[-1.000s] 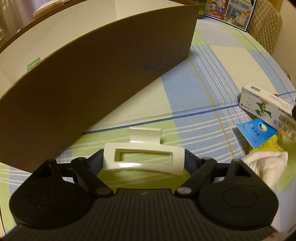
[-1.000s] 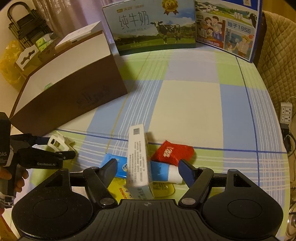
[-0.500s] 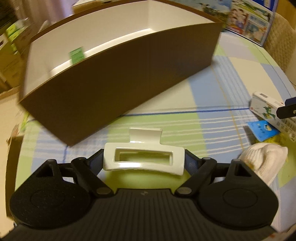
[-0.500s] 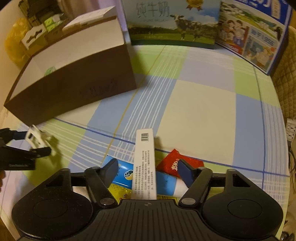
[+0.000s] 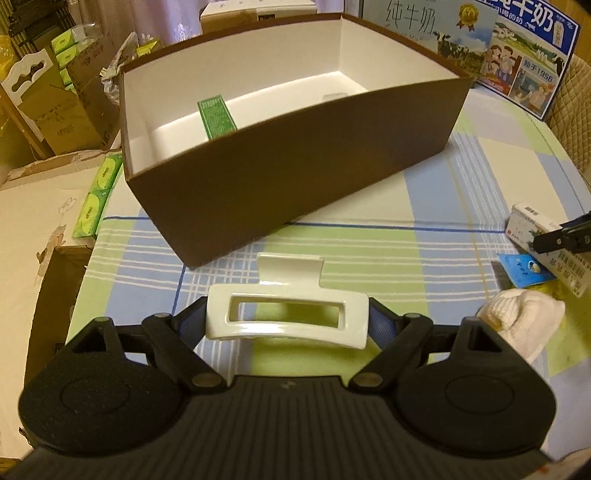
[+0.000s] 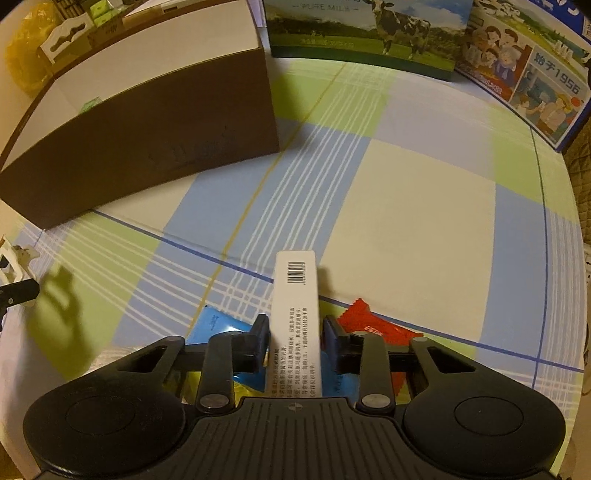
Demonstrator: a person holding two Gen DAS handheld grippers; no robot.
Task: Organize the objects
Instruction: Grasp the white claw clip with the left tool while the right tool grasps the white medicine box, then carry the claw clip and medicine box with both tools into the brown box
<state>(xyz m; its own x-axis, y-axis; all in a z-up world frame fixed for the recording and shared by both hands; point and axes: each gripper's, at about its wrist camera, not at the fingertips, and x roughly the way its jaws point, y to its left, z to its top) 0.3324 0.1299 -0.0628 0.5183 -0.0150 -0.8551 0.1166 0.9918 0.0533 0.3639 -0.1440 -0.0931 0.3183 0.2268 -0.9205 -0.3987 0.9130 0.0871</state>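
Observation:
My left gripper (image 5: pixel 288 321) is shut on a wide white hair claw clip (image 5: pixel 287 315), held lengthwise between its blue pads just in front of the open brown box (image 5: pixel 295 177). The box has a white inside with a green strip (image 5: pixel 217 115) lying in it. My right gripper (image 6: pixel 295 338) is shut on a long white carton with a barcode (image 6: pixel 297 295), which sticks out forward over the checked tablecloth (image 6: pixel 406 206). Under it lie a blue packet (image 6: pixel 218 323) and a red packet (image 6: pixel 373 326). The same carton (image 5: pixel 532 229) shows at the right edge of the left wrist view.
A white cloth (image 5: pixel 524 325), a blue packet (image 5: pixel 522 267) and yellow wrappers lie at the right. Milk cartons (image 6: pixel 365 33) stand along the table's far edge. Cardboard boxes (image 5: pixel 59 110) and green packs (image 5: pixel 98 195) stand off the table's left side.
The left gripper rose and pulled back with the clip, so the box's inside now shows. The right gripper's jaws came together on the white carton and moved lower over it.

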